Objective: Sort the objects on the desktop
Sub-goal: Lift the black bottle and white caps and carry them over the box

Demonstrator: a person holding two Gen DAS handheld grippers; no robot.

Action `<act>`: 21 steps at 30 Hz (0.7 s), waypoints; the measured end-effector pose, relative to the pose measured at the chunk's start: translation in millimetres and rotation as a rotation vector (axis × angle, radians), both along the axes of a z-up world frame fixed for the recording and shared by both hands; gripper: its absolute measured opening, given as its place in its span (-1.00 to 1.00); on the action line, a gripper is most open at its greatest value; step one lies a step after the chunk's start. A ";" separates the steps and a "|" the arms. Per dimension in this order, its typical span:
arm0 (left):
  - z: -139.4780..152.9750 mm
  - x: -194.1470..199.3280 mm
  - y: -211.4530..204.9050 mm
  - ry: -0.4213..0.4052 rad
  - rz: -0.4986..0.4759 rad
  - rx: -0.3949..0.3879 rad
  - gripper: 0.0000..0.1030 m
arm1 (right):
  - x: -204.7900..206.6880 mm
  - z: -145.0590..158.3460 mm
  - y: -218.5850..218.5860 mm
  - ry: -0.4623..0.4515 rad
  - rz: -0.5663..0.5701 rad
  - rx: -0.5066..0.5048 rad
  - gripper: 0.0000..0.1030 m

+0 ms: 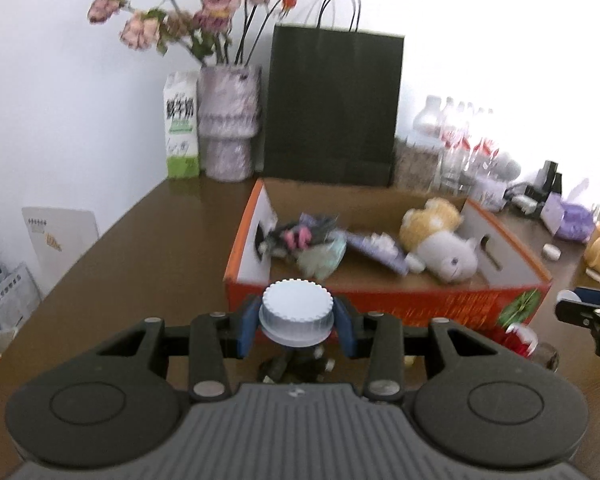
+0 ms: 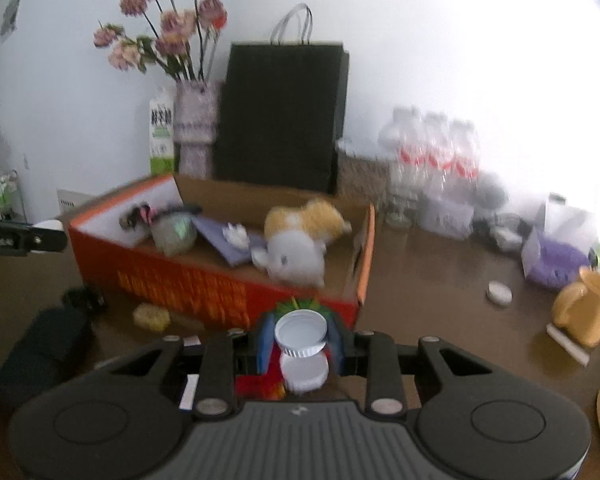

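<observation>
Little of the writing resolves through the blur: the milk carton [image 1: 182,128] beside the patterned vase [image 1: 229,122] carries large dark characters over a green base, and the orange cardboard box [image 1: 384,302] has yellow print along its front wall, too smeared to read. The water bottles [image 1: 462,140] at the back wear red labels.

Inside the box lie a white and yellow plush toy [image 1: 444,246], a purple packet [image 1: 376,250], a pale green pouch [image 1: 324,254] and a dark item with pink parts [image 1: 296,236]. A black paper bag [image 1: 332,104] stands behind it on the brown worktop [image 1: 140,248].

The left gripper [image 1: 296,322] has its blue fingers [image 1: 247,326] closed against a white ribbed cap [image 1: 296,312], which seems to top a dark bottle hidden below, just in front of the box. The right gripper [image 2: 300,344] grips a white-lidded jar [image 2: 301,336] between its fingers [image 2: 265,342], its red label partly hidden, also close to the box's front wall. A yellow mug [image 2: 586,312] sits at the right.
</observation>
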State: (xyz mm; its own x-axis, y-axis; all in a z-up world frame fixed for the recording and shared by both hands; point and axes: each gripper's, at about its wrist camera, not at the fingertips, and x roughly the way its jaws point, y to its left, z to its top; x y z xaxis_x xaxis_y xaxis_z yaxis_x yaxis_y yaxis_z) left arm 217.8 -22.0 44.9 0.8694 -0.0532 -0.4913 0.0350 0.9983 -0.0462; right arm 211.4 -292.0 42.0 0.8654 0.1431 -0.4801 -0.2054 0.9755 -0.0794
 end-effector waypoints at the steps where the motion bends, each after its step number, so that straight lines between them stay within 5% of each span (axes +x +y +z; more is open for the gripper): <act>1: 4.3 1.1 -2.4 -0.014 -0.005 0.000 -0.21 | 1.5 5.6 2.4 -0.017 0.007 0.002 -0.46; 10: 45.1 29.3 -25.8 -0.115 -0.061 0.004 -0.21 | 38.2 48.1 22.8 -0.093 0.050 0.052 -0.46; 21: 33.3 99.1 -42.2 0.015 -0.068 0.033 -0.20 | 109.4 54.0 57.0 0.019 0.090 0.078 -0.47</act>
State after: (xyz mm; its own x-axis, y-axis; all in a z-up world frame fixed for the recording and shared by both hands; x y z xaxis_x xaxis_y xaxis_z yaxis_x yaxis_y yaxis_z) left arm 316.9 -64.2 78.2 0.8569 -0.0949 -0.5067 0.1019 0.9947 -0.0140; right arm 320.8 -235.0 96.0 0.8382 0.2569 -0.4810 -0.2927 0.9562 0.0007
